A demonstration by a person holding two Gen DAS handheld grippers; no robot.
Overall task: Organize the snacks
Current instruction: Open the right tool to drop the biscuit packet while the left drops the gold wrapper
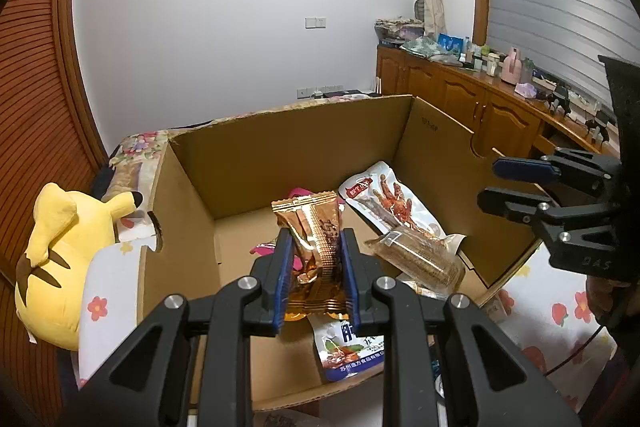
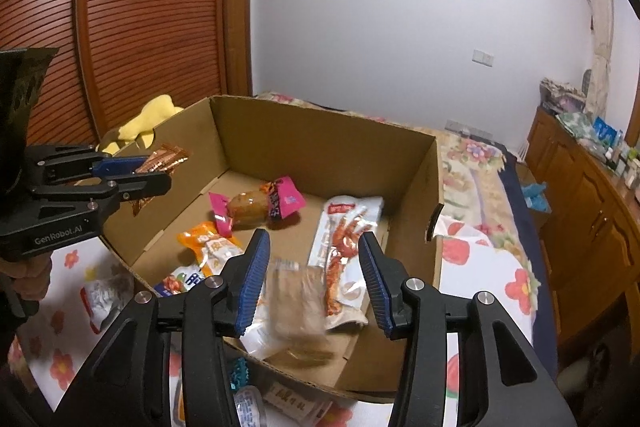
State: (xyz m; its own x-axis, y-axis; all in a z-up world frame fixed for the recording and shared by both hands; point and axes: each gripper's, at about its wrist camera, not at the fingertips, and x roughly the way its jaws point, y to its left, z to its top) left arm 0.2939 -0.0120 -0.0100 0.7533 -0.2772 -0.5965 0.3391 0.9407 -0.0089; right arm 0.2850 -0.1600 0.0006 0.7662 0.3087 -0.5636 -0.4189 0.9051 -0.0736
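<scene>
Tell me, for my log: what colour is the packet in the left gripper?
Shiny copper-gold packet; clearest in the left wrist view, between the left gripper fingers.

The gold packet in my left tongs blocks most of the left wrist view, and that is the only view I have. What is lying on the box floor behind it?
Observer: Behind your gold packet, a pink-wrapped snack lies flat on the floor of the cardboard box, toward the back wall.
Operator: Is anything nearer the front?
Observer: Yes, an orange packet lies on the floor on your side of the pink one.
Operator: Are any snacks still outside the box?
Observer: The right tongs are open and hold nothing. A white-and-red packet lies on the flowered sheet beside the box.
</scene>
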